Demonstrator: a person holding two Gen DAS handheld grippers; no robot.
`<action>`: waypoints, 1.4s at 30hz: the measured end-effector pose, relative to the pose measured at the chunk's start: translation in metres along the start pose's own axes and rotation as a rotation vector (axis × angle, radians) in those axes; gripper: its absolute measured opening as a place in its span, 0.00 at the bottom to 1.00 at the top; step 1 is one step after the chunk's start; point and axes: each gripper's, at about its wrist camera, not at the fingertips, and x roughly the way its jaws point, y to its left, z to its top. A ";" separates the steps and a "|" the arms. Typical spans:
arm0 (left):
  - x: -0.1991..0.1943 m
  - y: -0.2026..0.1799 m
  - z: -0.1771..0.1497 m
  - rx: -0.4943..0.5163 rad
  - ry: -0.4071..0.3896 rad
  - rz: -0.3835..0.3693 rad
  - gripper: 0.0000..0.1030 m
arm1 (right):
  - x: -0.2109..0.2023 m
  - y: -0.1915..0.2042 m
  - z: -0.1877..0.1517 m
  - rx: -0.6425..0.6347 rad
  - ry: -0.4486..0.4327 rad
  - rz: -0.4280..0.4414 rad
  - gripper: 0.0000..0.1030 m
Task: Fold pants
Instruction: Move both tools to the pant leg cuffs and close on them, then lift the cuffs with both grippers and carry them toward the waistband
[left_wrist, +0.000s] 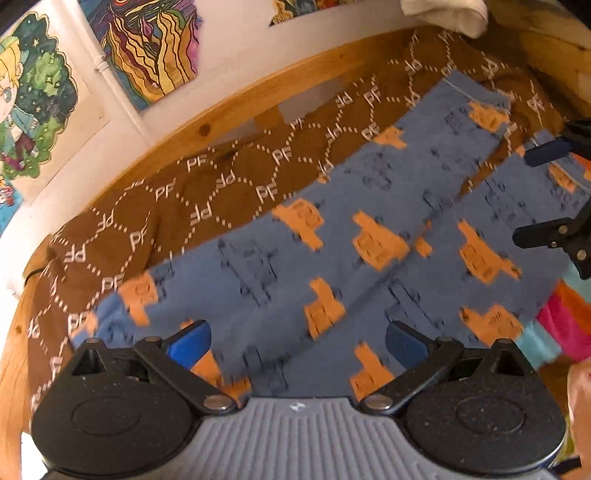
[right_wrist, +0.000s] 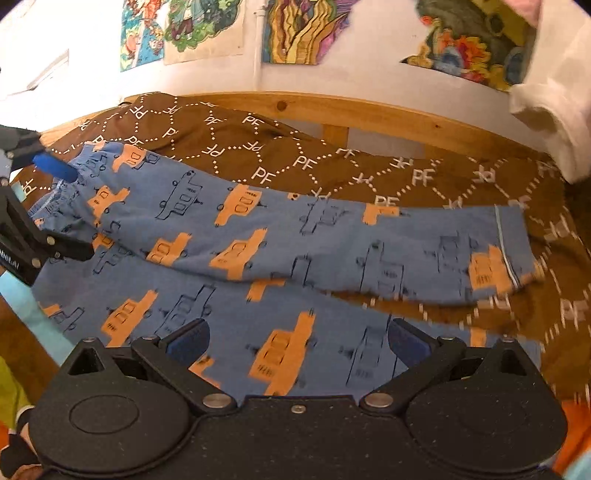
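Two blue-padded fingers of the left gripper (left_wrist: 297, 343) stand spread wide and empty above the waist end of a pair of blue children's pyjama pants (left_wrist: 332, 266) printed with orange and outlined trucks, as a person prepares to fold the garment on a bed. The right gripper (right_wrist: 297, 343), its fingers likewise parted and grasping nothing, hovers over the nearer leg; neither tool appears to touch the cloth. The pants lie spread on a brown bedspread (left_wrist: 207, 184) patterned with white dotted rings and the letters PF, both legs running side by side toward the cuffs, with a sliver of bedspread showing between them. A wooden bed frame (right_wrist: 369, 110) borders the far side, below a white wall hung with colourful drawings (right_wrist: 303, 33). Judging from this layout, no fold has yet been made. The chief risk is a one-sided pinch: soft knit fabric caught in a single layer could drag and bunch, leaving the legs misaligned, and the loose bedspread beneath could be gathered into the grip along with the pants. Motion blur in both views suggests the tools are moving, which could spoil an accurate grasp. Counted: one pair of pants with two legs, two grippers, one bedspread, and at least four drawings on the wall in the right wrist view.
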 end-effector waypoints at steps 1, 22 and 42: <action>0.005 0.007 0.004 0.001 -0.012 -0.007 1.00 | 0.005 -0.006 0.007 -0.016 -0.006 0.016 0.99; 0.108 0.169 0.044 0.063 0.050 -0.032 0.78 | 0.216 -0.064 0.170 -0.375 0.140 0.426 0.70; 0.101 0.156 0.030 0.096 0.066 -0.055 0.00 | 0.235 -0.031 0.170 -0.583 0.247 0.562 0.00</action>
